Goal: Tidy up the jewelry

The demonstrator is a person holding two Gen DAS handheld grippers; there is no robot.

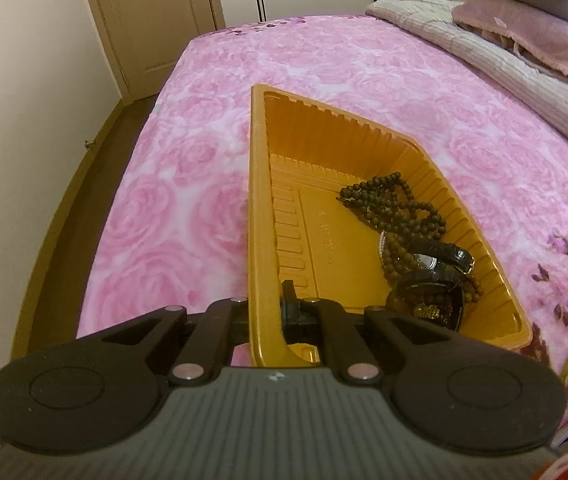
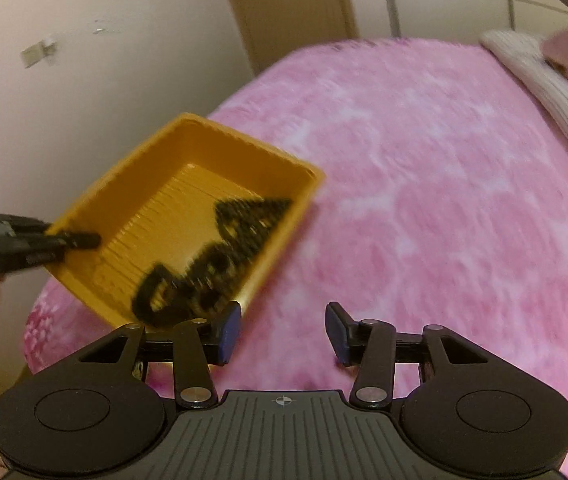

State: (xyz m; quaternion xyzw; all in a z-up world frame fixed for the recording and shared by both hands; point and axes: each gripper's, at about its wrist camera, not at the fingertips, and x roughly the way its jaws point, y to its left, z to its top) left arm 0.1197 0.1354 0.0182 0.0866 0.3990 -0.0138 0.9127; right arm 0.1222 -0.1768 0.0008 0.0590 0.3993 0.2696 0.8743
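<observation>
**Tray clamped at its wall, jewelry piled in one end**

Clamping the near side wall of the orange tray (image 1: pixel 261 200), the left gripper (image 1: pixel 273 314) has its jaws together on the plastic, one finger outside the wall and one inside. Embossed writing runs along the tray floor, but it is too faint to read. A brown bead necklace (image 1: pixel 396 204) sprawls across the right end of the tray, and a black watch (image 1: pixel 442 258) lies on top of it near the corner; smaller pieces beneath are too tangled to make out. From the right wrist view the tray contents are smeared by blur into dark shapes. The right gripper (image 2: pixel 284 330) hangs over the bed (image 2: pixel 424 200) just beside the tray's right wall, its blue-padded fingers (image 2: pixel 229 330) apart with nothing between them. Its dark tip is cut off at the right edge of the left wrist view. Pink rose-patterned bedding spreads wide and bare beyond the tray, up to a folded blanket (image 1: pixel 484 48) and pillows (image 1: pixel 524 24) at the far side.
</observation>
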